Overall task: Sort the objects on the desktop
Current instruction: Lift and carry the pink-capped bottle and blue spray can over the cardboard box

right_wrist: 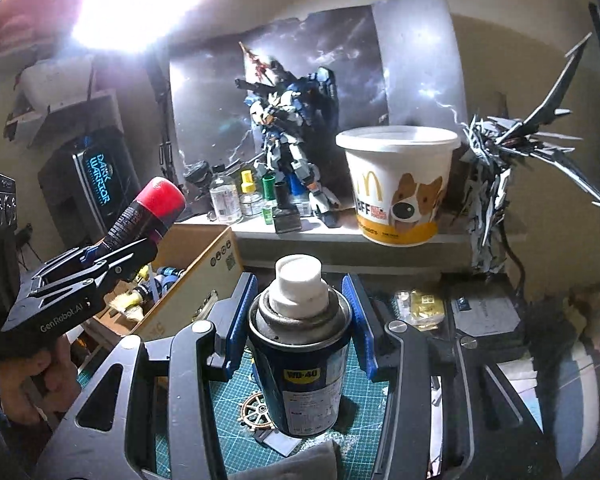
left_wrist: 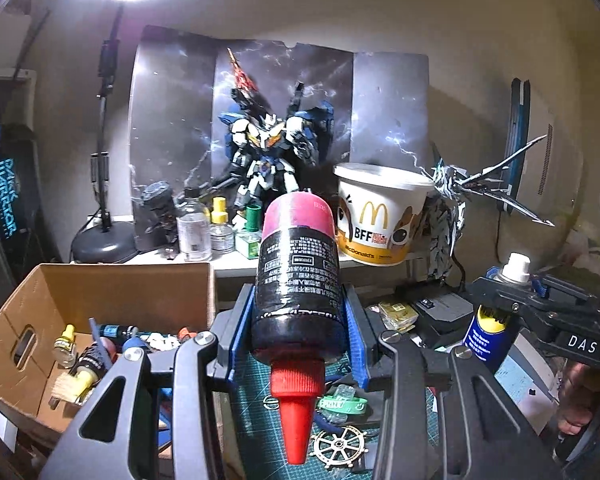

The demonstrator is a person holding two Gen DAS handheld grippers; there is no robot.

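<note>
A cardboard box [left_wrist: 112,292] sits at about nine o'clock in the left wrist view, open at the top, with small bottles and brushes already lying in it. Behind it, at twelve o'clock, a paper bucket [right_wrist: 396,184] stands on a shelf beside a toy robot [left_wrist: 268,148]. Under both tools lies a green cutting mat [right_wrist: 224,412]. The right gripper [right_wrist: 300,312] pinches a spray can [right_wrist: 300,360] upright between its blue pads, gripped high on the body just under the white cap, with the base clear of the mat. The can is stiff metal, smooth and likely slippery, probably fairly heavy if full, so a hold on the round body near the middle seems safest. The left gripper [left_wrist: 300,320] is clamped on a black bottle [left_wrist: 298,272], its red nozzle pointing back at the camera and its pink end pointing at twelve o'clock. That bottle looks like soft plastic that could give under a hard squeeze; the wide body is the place to hold, not the tapered nozzle.
</note>
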